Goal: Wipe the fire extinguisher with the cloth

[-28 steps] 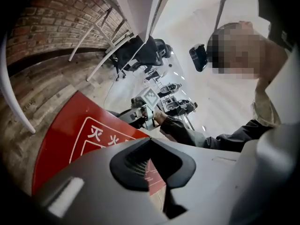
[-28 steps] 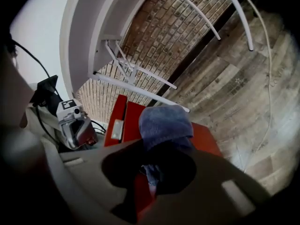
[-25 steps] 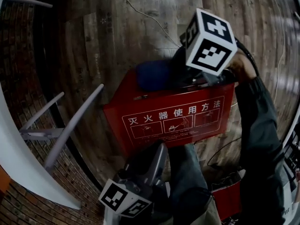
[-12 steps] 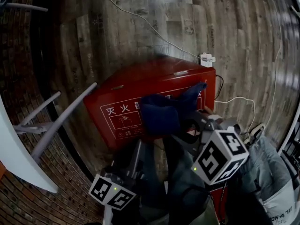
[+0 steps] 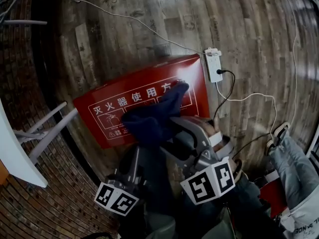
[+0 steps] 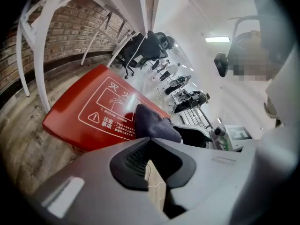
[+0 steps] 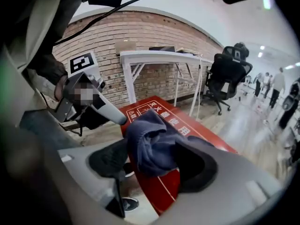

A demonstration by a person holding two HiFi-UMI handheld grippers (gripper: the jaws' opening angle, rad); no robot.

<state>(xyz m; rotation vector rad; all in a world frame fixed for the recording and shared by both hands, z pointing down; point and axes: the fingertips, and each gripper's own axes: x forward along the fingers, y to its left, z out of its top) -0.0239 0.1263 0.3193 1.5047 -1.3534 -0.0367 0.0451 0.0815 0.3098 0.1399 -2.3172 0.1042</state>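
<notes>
A red fire extinguisher box (image 5: 144, 96) with white print lies flat on the wood floor; it also shows as the red box (image 6: 89, 102) and the red lid (image 7: 164, 186). My right gripper (image 5: 167, 131) hangs over its near edge with its jaws opening. The dark blue cloth (image 5: 149, 123) sits bunched loosely between them, and in the right gripper view the cloth (image 7: 152, 144) drapes over the right pad. My left gripper (image 5: 134, 158) is beside it on the left, shut and empty. In the left gripper view the cloth (image 6: 152, 125) lies just beyond the closed left gripper (image 6: 149, 142).
A white power strip (image 5: 214, 66) with cables lies against the box's far right corner. White table legs (image 5: 45, 133) stand left, by a brick wall (image 5: 50, 203). A shoe (image 5: 279, 131) and another red object (image 5: 271, 198) are at right. A black office chair (image 7: 227, 69) stands behind.
My right gripper swung with the cloth from the box's far side to its near edge, then its jaws spread. The left gripper shifted slightly and stayed shut.
</notes>
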